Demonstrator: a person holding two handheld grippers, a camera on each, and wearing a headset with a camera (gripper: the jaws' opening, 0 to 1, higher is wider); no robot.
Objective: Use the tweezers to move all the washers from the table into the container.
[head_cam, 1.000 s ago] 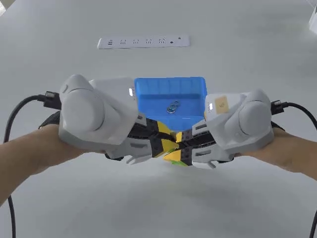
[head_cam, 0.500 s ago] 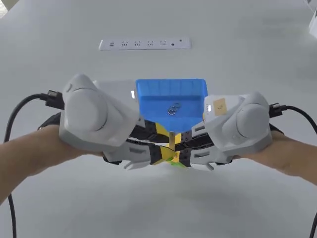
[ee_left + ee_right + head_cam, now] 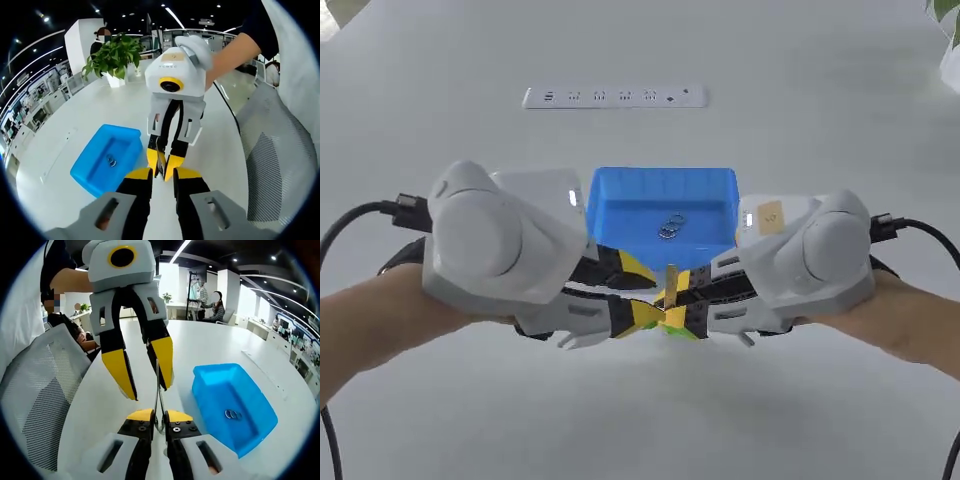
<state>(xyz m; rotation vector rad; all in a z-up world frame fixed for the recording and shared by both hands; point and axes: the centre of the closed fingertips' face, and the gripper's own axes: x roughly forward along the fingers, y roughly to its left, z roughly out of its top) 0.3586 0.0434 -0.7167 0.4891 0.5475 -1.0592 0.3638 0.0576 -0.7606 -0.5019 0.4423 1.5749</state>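
The blue container [image 3: 620, 205] stands just beyond my two grippers, with a few metal washers [image 3: 670, 228] lying together on its floor. The grippers face each other tip to tip in front of it. My right gripper [image 3: 678, 302] is shut on the thin metal tweezers [image 3: 670, 282], which stick up from its jaws. In the right gripper view the tweezers [image 3: 158, 390] reach toward my left gripper [image 3: 145, 375], whose yellow fingers are spread open around their tip. The left gripper view shows the container [image 3: 87, 172], the washers [image 3: 111, 160] and the right gripper [image 3: 161, 162].
A white power strip [image 3: 615, 97] lies on the white table beyond the container. A grey mesh chair [image 3: 272, 150] stands close behind the person. A potted plant [image 3: 115, 55] sits at the table's far end. People are in the office background.
The left gripper's jaws have spread apart. The tweezers now show upright between the two grippers. The head camera has dipped slightly, so the container sits lower in the picture.
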